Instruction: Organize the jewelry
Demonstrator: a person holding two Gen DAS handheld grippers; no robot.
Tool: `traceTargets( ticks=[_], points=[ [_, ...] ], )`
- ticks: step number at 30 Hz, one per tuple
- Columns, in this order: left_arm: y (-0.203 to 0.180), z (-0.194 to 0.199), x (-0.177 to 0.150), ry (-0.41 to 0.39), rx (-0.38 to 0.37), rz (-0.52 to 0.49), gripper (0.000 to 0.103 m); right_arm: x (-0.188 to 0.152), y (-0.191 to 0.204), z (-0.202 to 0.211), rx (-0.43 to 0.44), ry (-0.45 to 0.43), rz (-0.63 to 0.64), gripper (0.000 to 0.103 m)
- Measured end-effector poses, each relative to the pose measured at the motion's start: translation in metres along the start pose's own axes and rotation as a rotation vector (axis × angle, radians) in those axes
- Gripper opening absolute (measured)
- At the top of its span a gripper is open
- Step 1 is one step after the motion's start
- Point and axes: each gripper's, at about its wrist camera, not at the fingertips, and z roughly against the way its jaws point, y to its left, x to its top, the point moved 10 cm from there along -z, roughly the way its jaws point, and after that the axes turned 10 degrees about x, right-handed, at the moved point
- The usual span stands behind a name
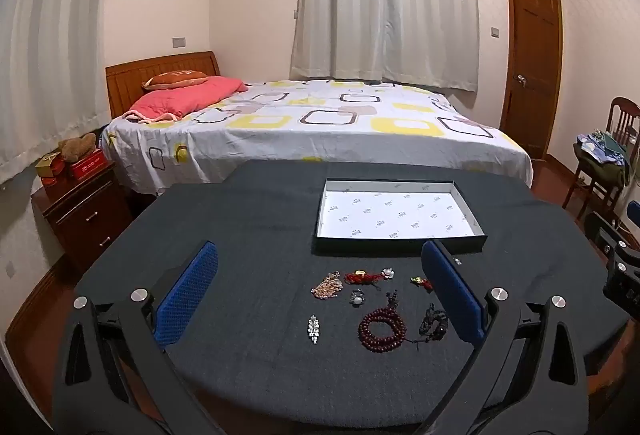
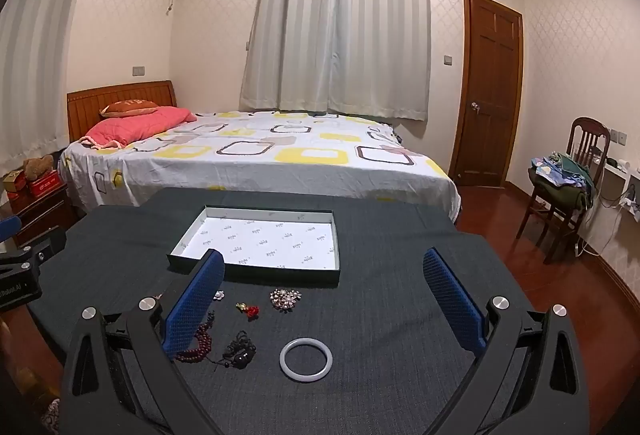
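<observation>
We hold both tools above the dark cloth table [image 1: 248,219], and both sets of jaws stand wide apart with nothing between the pads. Our left gripper [image 1: 320,291] hangs over a scatter of jewelry: a dark red bead bracelet [image 1: 382,329] coiled near the middle, a black cord bracelet [image 1: 432,323] just beside it to the right, a silver brooch [image 1: 314,329] to the left, a pinkish beaded chain [image 1: 327,286] further back, and a red knotted charm [image 1: 362,278] beyond that. Behind the pieces sits the shallow open box [image 1: 400,215], its white printed lining bare. Our right gripper [image 2: 324,299] frames a white bangle [image 2: 306,358] lying flat on the cloth, with a rhinestone brooch [image 2: 285,299] and a small red and gold charm [image 2: 248,309] nearer the box. The bed [image 2: 256,155] fills the room behind, a wooden door [image 2: 490,91] closed on the right, and a chair [image 2: 576,171] piled with clothes by the wall.
</observation>
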Motion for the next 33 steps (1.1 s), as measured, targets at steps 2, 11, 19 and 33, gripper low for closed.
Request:
traceTargets(
  ticks=[2,11,19,33],
  points=[
    [0.0,0.0,0.0,-0.001,-0.001,-0.002,0.099,0.001,0.0,0.0,0.0,-0.002,0.001,0.097],
    [-0.008,-0.002,-0.002,0.009,-0.013,0.004,0.099,0.002,0.001,0.002,-0.002,-0.004,0.003,0.097],
    [-0.005,0.004,0.003,0.008,-0.026,0.012,0.099,0.004,0.003,0.001,-0.001,-0.004,0.004,0.097],
    [-0.005,0.004,0.003,0.028,-0.042,0.022,0.099,0.01,0.006,0.003,0.008,0.0,0.009,0.097]
  ],
)
